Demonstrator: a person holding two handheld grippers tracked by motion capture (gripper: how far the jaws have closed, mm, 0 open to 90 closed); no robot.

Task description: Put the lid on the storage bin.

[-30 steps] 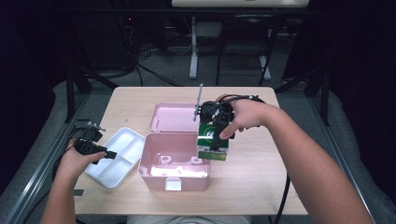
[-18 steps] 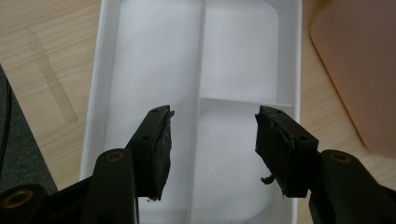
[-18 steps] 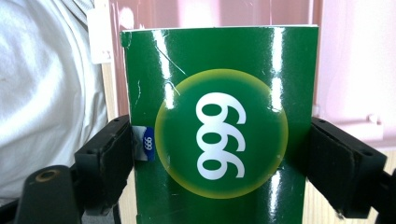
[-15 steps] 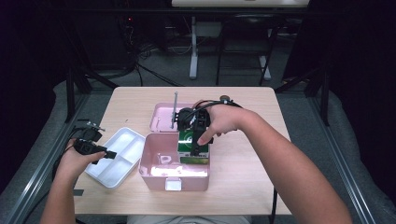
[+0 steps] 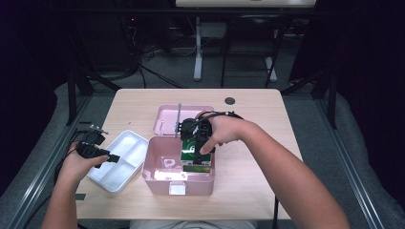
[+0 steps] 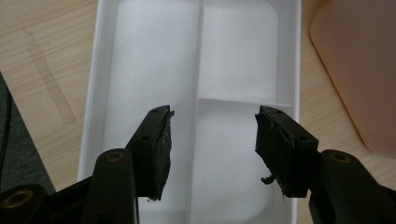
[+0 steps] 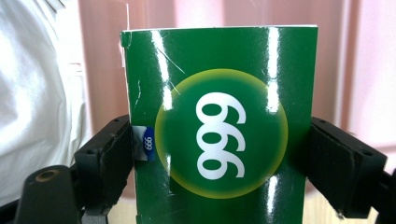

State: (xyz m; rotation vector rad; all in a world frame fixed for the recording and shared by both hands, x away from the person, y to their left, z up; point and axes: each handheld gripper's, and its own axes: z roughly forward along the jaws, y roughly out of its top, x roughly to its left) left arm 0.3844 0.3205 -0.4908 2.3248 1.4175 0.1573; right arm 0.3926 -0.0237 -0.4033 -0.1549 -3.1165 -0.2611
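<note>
Green box (image 7: 219,135) with "999" on it has come down from above the counter (image 5: 258,191) into the pink case (image 5: 160,164), squeezed in the right claw (image 5: 197,151) (almost packed). Left claw (image 6: 212,140) hangs open over the white tray (image 6: 289,56).

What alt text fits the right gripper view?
The right claw grips a glossy green box printed with "999" in a yellow-rimmed circle, one jaw on each side edge. Behind it is the pink wall of a storage case, with white fabric at the left.
</note>
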